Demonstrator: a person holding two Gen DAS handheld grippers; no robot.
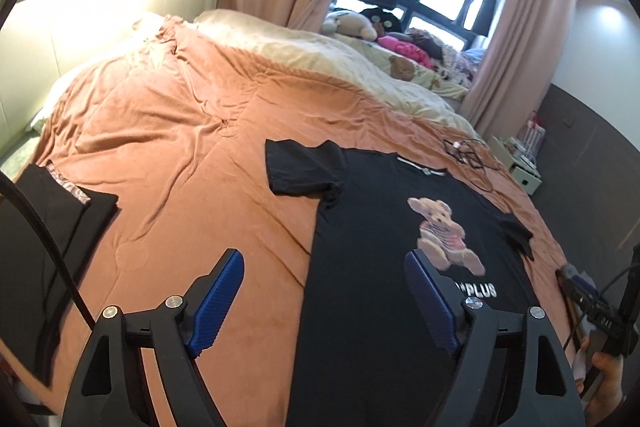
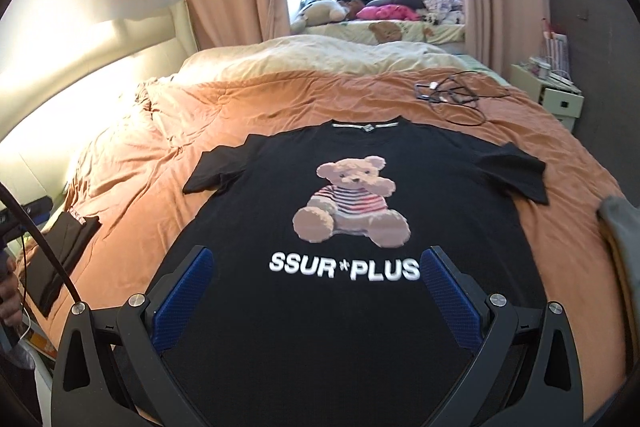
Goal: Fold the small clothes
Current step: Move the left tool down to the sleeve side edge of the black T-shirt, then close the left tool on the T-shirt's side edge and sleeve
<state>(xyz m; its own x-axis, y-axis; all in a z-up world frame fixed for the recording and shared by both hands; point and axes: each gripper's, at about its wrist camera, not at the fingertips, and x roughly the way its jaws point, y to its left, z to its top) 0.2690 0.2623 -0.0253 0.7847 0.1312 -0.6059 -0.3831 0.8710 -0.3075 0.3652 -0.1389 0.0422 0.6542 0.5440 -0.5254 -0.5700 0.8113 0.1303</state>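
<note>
Tongs spread wide on both sides, gripping nothing, and the black T-shirt point(image 2: 360, 227) waits flat on the bed point(image 2: 160, 167).

Left tongs point(image 1: 324, 291) hover over the shirt's left edge, right tongs point(image 2: 316, 291) over its lower half; folding looks not yet begun. Print up, the shirt runs its long axis from hem at 6 o'clock to collar at 12, sleeves out toward 9 and 3. Next call, likely: drop to a sleeve or side edge, pinch cleanly, carry it across. A folded dark garment point(image 2: 60, 259) sits at 9 o'clock.
</note>
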